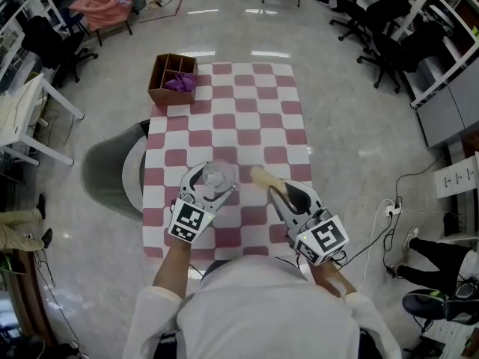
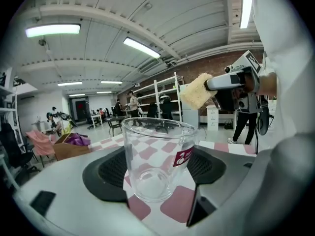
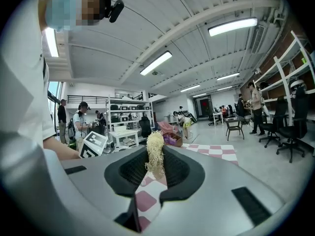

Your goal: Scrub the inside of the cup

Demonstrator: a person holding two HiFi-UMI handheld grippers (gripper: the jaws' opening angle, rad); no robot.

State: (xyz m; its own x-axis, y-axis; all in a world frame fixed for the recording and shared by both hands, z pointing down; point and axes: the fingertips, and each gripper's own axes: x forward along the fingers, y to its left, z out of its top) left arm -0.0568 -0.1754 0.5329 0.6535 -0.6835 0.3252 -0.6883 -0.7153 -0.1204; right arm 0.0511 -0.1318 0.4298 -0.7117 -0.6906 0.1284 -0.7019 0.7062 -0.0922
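Two grippers are in view: the left gripper (image 1: 215, 181) and the right gripper (image 1: 278, 193). Each carries one marker cube, making two cubes in all. One clear glass cup (image 2: 156, 156) is held between the left jaws, and it bears one red label (image 2: 183, 156). One yellowish fibrous scrubber (image 3: 155, 154) is pinched between the right jaws. One red-and-white checked surface (image 1: 254, 126) lies beneath both pairs of jaws. Well beyond the jaws, at its far corner, stands one wooden divided box (image 1: 163, 79) holding one purple cloth (image 1: 182, 83).
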